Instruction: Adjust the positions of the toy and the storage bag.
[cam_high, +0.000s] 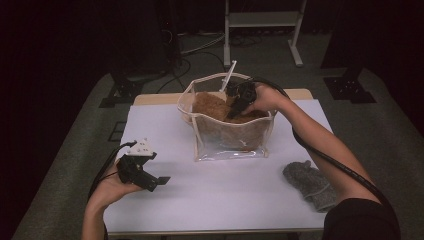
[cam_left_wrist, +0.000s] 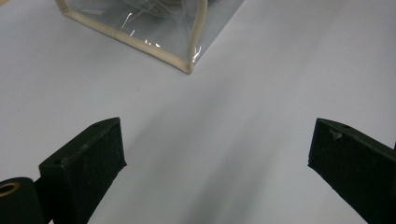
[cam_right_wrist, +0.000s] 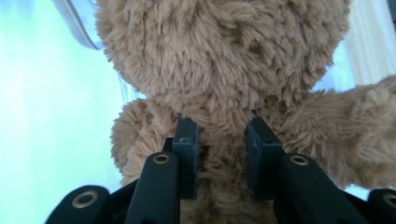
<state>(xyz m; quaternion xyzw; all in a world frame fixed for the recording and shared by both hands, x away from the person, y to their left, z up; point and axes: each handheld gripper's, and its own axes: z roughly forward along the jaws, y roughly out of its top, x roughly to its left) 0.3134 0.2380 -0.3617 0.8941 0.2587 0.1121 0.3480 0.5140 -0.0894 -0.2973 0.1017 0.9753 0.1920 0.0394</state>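
Note:
A brown plush bear (cam_high: 212, 106) lies inside a clear plastic bag (cam_high: 230, 142) with cream trim at the table's far middle. My right gripper (cam_high: 235, 111) reaches down into the bag's mouth. In the right gripper view its jaws press into the fur of the plush bear (cam_right_wrist: 219, 70), with a fold of it squeezed between the fingers (cam_right_wrist: 187, 154). My left gripper (cam_high: 160, 181) hovers over the white table (cam_high: 210, 195) at the front left, jaws wide apart with nothing between them. The left gripper view shows the bag's corner (cam_left_wrist: 189, 65) ahead of the open left gripper (cam_left_wrist: 217, 149).
A grey knitted item (cam_high: 310, 182) lies at the table's front right, beside my right forearm. A white stick (cam_high: 228, 75) stands up at the bag's far rim. Dark floor, cables and a white frame lie beyond the table.

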